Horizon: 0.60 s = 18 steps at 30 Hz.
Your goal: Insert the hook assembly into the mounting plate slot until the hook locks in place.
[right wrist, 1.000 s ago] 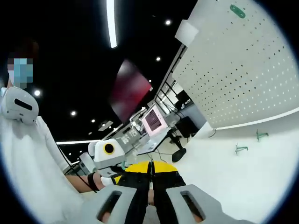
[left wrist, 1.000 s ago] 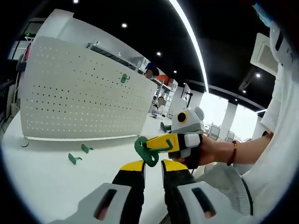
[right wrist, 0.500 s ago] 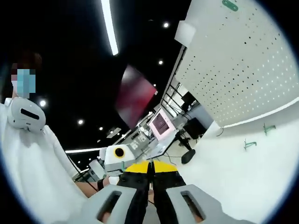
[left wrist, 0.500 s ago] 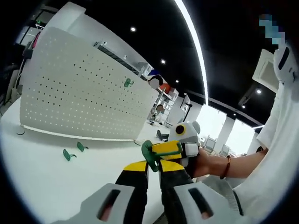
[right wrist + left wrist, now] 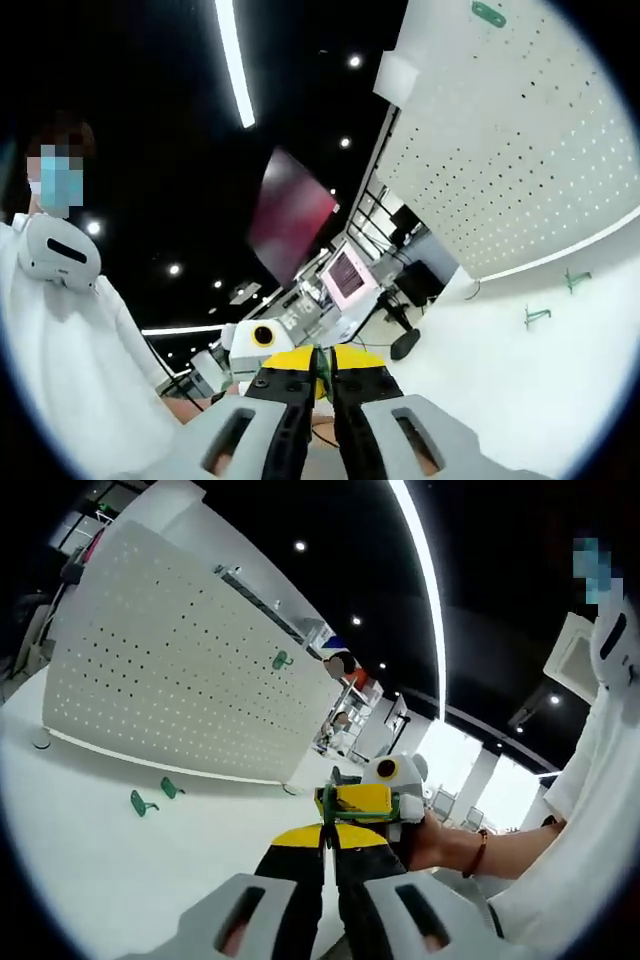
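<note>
In the left gripper view, the left gripper (image 5: 328,838) has its jaws drawn almost together on the green hook (image 5: 326,802), which also sits pinched in the right gripper (image 5: 352,802) coming in from the right. The hook is seen nearly edge-on, its long axis roughly upright across the yellow jaw tips. The white perforated mounting plate (image 5: 170,680) stands on the white table (image 5: 110,870), well apart, with one green hook on it (image 5: 281,661); two spare hooks (image 5: 150,796) lie near its foot. In the right gripper view, a sliver of green shows between the right gripper's nearly closed jaws.
</note>
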Each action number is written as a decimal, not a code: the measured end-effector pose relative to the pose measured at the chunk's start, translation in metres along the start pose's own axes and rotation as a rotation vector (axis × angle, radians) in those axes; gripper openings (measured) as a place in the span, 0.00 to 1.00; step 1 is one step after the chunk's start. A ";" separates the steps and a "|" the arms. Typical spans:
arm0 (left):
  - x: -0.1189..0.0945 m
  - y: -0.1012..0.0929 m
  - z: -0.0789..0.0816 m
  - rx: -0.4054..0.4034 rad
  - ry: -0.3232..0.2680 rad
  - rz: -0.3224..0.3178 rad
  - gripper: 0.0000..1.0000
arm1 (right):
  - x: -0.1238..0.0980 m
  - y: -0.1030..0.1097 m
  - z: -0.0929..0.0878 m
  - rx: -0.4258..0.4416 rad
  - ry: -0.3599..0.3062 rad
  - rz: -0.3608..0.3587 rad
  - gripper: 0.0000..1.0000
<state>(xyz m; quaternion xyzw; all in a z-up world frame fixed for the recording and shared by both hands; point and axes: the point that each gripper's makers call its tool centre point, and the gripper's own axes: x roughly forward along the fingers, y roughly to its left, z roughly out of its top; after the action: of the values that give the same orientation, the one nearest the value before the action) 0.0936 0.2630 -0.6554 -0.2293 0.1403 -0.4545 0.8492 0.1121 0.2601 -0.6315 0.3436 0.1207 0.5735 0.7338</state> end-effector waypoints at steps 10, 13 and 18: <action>-0.001 0.009 0.009 0.044 -0.023 0.080 0.03 | 0.000 0.007 0.007 -0.080 -0.017 -0.027 0.13; -0.003 0.017 0.010 0.054 -0.020 0.122 0.02 | 0.000 0.011 0.009 -0.102 -0.022 -0.026 0.17; -0.006 0.025 0.011 0.055 -0.020 0.167 0.02 | 0.003 0.015 0.008 -0.139 -0.019 -0.032 0.21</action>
<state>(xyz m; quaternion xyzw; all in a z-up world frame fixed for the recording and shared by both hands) 0.1129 0.2831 -0.6583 -0.1980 0.1377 -0.3833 0.8916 0.1062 0.2612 -0.6152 0.2951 0.0789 0.5655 0.7661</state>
